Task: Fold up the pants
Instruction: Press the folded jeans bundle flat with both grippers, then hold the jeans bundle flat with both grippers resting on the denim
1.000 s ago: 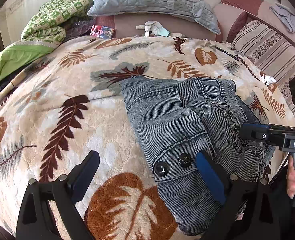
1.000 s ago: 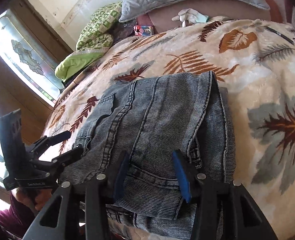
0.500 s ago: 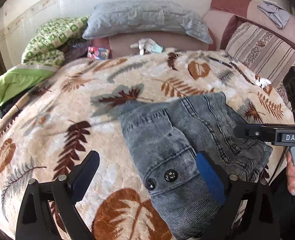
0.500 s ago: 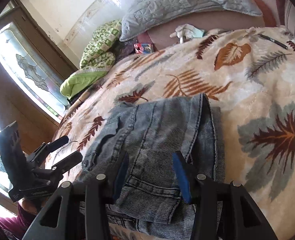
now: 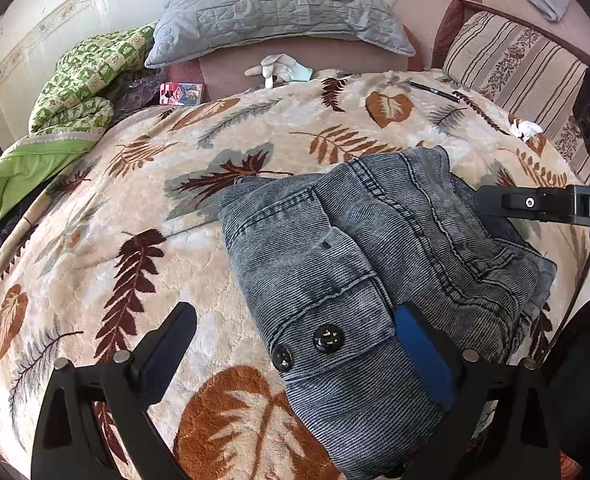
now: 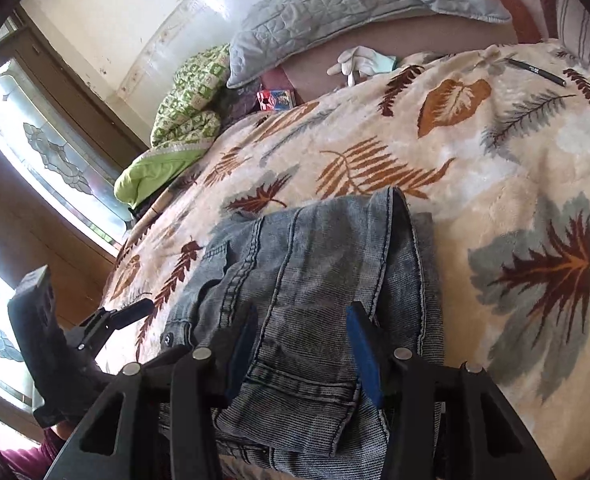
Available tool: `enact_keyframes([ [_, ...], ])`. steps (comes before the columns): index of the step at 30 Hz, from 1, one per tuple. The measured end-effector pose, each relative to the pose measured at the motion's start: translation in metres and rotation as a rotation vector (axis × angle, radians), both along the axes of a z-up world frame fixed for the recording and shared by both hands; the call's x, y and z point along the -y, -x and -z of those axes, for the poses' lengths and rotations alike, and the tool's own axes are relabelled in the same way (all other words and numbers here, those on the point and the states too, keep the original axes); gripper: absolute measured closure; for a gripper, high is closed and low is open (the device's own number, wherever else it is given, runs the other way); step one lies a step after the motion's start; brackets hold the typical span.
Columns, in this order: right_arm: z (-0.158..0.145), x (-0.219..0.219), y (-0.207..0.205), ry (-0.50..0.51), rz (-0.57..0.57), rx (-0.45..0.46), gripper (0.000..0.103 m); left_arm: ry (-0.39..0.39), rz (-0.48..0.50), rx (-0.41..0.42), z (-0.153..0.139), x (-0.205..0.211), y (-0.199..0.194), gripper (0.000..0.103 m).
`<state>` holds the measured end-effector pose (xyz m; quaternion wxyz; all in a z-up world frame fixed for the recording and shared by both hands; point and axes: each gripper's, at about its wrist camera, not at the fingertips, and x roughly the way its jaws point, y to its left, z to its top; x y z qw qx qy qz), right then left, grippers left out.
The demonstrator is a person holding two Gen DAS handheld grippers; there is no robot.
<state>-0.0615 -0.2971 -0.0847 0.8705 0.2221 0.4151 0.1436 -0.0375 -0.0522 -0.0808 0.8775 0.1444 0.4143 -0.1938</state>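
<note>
The grey-blue denim pants (image 5: 375,272) lie folded in a thick bundle on the bed, on a cream fleece blanket with brown and grey leaf print (image 5: 135,240). In the left wrist view the bundle sits from the centre toward 4 o'clock, and a flap with two black round buttons (image 5: 327,338) points toward 6 o'clock.

The left tongs (image 5: 295,344) are spread wide and their jaws are opening; the buttoned flap lies between them, but the pads do not press on it, so they are released. The right-side finger with the blue pad (image 5: 423,356) stands just beside the denim.

The right tongs (image 6: 303,344) stand about half spread over the near edge of the bundle, at 6 o'clock in the right wrist view. A strip of denim with a seam passes between the two blue pads; I cannot tell if they pinch it or only frame it.

At 12 o'clock a grey quilted pillow (image 5: 279,20) leans on the headboard. At 10 o'clock a green patterned quilt (image 5: 83,80) is piled up. A black pen (image 5: 435,92) lies on the blanket at 1 o'clock.
</note>
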Motion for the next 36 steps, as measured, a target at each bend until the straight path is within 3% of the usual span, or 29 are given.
enact_keyframes([
  [5,0.020,-0.001,-0.011,-0.025,0.007,-0.113,0.053,0.063,-0.033,-0.071,0.008,-0.009,-0.009,0.000],
  [11,0.024,-0.004,-0.011,-0.024,0.001,-0.113,0.052,0.053,-0.033,-0.030,0.008,-0.006,-0.003,0.000],
  [20,0.025,-0.001,-0.010,-0.044,0.000,-0.112,0.052,0.084,-0.019,-0.086,0.007,-0.011,-0.011,0.000],
  [30,0.025,-0.001,-0.010,-0.053,-0.005,-0.113,0.050,0.108,-0.035,0.021,-0.014,-0.015,-0.005,0.000],
  [32,0.025,0.000,-0.010,-0.061,-0.004,-0.115,0.050,0.103,-0.045,-0.004,-0.010,-0.016,-0.009,0.000],
  [34,0.025,0.001,-0.010,-0.070,-0.003,-0.118,0.050,0.048,-0.048,-0.075,0.007,-0.011,-0.017,0.000],
  [36,0.026,0.001,-0.011,-0.075,-0.003,-0.121,0.049,0.084,-0.063,-0.101,0.012,-0.015,-0.019,0.000],
])
